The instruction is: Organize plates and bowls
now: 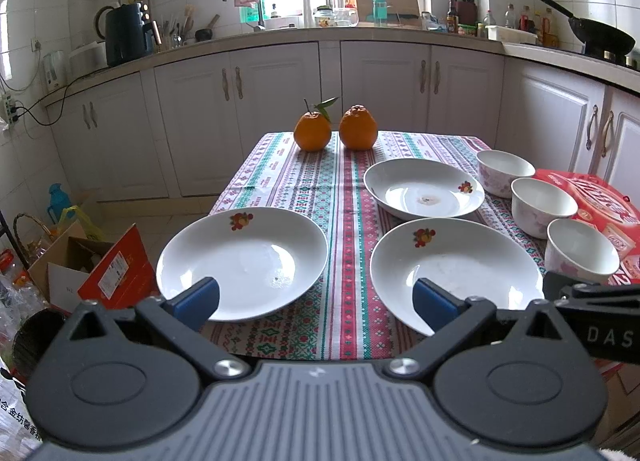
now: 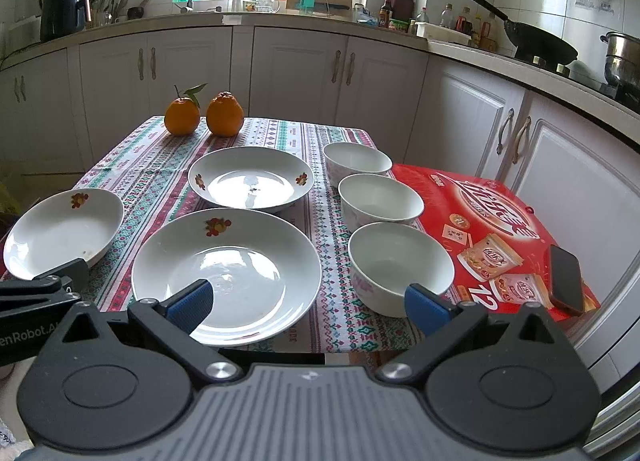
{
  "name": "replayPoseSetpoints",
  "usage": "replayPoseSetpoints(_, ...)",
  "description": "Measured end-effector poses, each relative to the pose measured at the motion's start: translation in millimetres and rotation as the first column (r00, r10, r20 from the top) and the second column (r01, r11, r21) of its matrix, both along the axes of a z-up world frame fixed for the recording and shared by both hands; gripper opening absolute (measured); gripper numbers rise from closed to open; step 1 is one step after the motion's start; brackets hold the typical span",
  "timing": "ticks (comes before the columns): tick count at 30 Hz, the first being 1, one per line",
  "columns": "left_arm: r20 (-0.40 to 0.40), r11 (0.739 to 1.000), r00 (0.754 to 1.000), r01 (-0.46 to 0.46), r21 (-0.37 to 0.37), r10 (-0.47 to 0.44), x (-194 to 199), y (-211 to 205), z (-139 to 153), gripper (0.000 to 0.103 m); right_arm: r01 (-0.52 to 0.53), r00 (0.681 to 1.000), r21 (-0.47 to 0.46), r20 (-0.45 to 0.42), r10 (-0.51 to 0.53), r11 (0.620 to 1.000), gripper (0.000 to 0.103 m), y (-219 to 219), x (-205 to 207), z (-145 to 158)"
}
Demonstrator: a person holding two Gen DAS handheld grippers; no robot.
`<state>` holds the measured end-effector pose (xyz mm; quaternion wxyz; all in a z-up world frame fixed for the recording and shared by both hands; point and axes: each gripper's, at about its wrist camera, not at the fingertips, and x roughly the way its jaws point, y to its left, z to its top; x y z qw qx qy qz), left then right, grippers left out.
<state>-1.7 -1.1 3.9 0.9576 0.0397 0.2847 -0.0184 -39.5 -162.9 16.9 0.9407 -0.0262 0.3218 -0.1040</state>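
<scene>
Three white plates on the patterned cloth (image 2: 152, 165): left plate (image 1: 244, 261) at nine o'clock, near plate (image 2: 228, 273) at six, far plate (image 2: 251, 179) at twelve just behind it. Each apart from the others, none stacked. Three bowls in a row at three o'clock: far bowl (image 2: 357, 163), middle bowl (image 2: 380, 199), near bowl (image 2: 400, 265), close together along the cloth's right edge. Left claw (image 1: 316, 303) spread wide, gripping nothing, hanging over the table's near edge between left plate and near plate. Right claw (image 2: 308, 303) likewise spread wide and empty, one blue pad over the near plate, the other before the near bowl. Beyond, two oranges (image 2: 182, 116) at twelve; red box (image 2: 492, 221) with a phone (image 2: 566, 279) at three.
</scene>
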Motion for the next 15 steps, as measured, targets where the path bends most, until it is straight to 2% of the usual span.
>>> replayPoseSetpoints(15,0.0,1.0,1.0,-0.001,0.0,0.001,0.1,-0.1,-0.3,0.102,-0.001,1.0,0.008,0.001,0.001,1.0,0.103,-2.1,0.8,-2.1)
